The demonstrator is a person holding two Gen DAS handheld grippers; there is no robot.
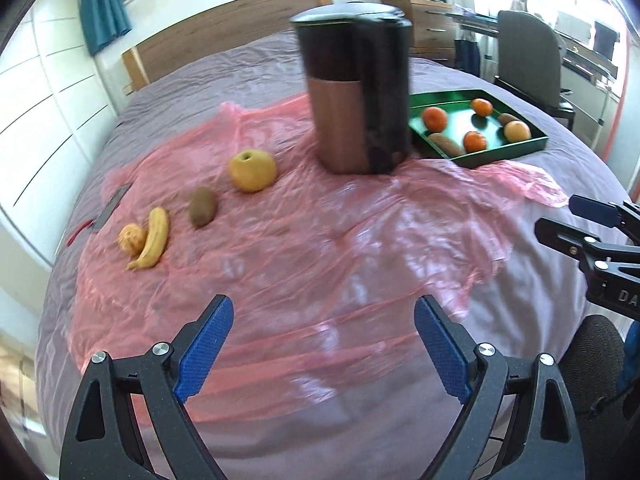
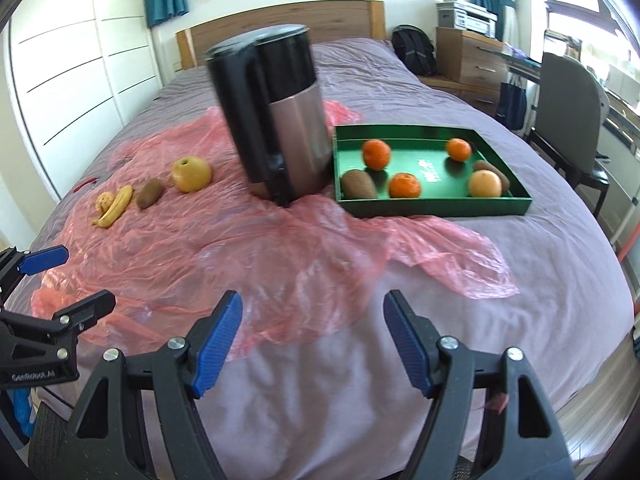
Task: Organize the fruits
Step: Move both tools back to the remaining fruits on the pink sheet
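Nearest in the left wrist view, the left gripper [image 1: 324,344] hangs over the pink plastic sheet [image 1: 320,240] with its blue-padded jaws spread wide and nothing between them. At that view's right edge the right gripper [image 1: 576,220] shows from the side. In its own view the right gripper [image 2: 313,336] also stands spread and empty, over the grey-purple bedspread [image 2: 520,280] just past the sheet's near edge; the left gripper [image 2: 60,280] pokes in at the lower left.

Farther out on the sheet, to the left, a row of loose fruit lies: a small yellow-orange fruit [image 1: 131,239] touching a banana [image 1: 152,240], then a kiwi [image 1: 203,207] a little apart, then a large yellow apple or pear [image 1: 252,171], which of the two I cannot tell. None of these is in the tray.

Behind them, near the middle, an electric kettle [image 1: 356,92] with a black lid and handle and a metallic body stands on the sheet, blurred in both views.

Just right of the kettle a green tray [image 2: 436,206] rests on the bedspread with its near left corner at the sheet. It holds three mandarins [image 2: 405,185] [image 2: 377,153] [image 2: 459,149], a pale orange-yellow round fruit [image 2: 485,184], a brown kiwi [image 2: 359,184] at the near left and another brown fruit [image 2: 493,169] partly hidden behind the pale one.

Beyond are a wooden headboard [image 2: 280,24], white wardrobe doors [image 2: 72,72], a dresser [image 2: 468,56] and a chair [image 2: 568,100].
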